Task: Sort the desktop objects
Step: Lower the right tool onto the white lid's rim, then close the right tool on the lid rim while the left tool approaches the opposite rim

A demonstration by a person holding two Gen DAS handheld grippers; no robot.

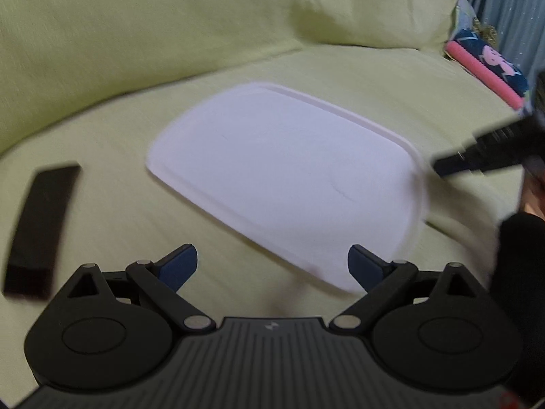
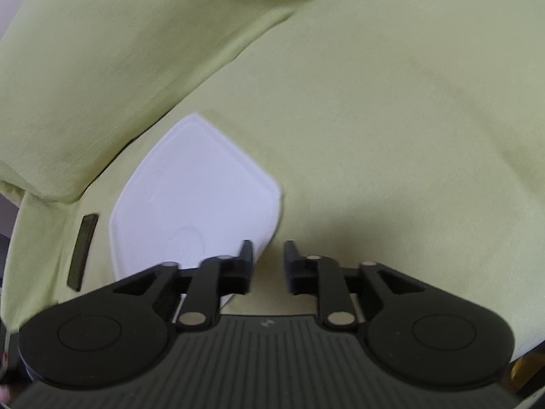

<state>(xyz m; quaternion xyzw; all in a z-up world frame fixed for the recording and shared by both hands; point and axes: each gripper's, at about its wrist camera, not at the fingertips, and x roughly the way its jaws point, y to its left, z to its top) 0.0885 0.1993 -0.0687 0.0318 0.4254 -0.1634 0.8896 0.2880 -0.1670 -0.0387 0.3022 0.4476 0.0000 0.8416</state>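
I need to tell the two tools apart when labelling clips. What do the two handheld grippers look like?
Both are matte black, with round hinge housings, silver pivot pins, linkage arms and a ribbed grey plate bearing a small white logo. The left gripper has dark blue fingers; the right gripper has black ones. A black sleeve shows at the left view's right edge.

- My left gripper hangs over the yellow-green sofa cover, jaws wide apart, nothing between them.
- A white tray lies flat just ahead.
- A black bar lies to its left, apart.
- The right gripper reaches in beside the tray's right rim.
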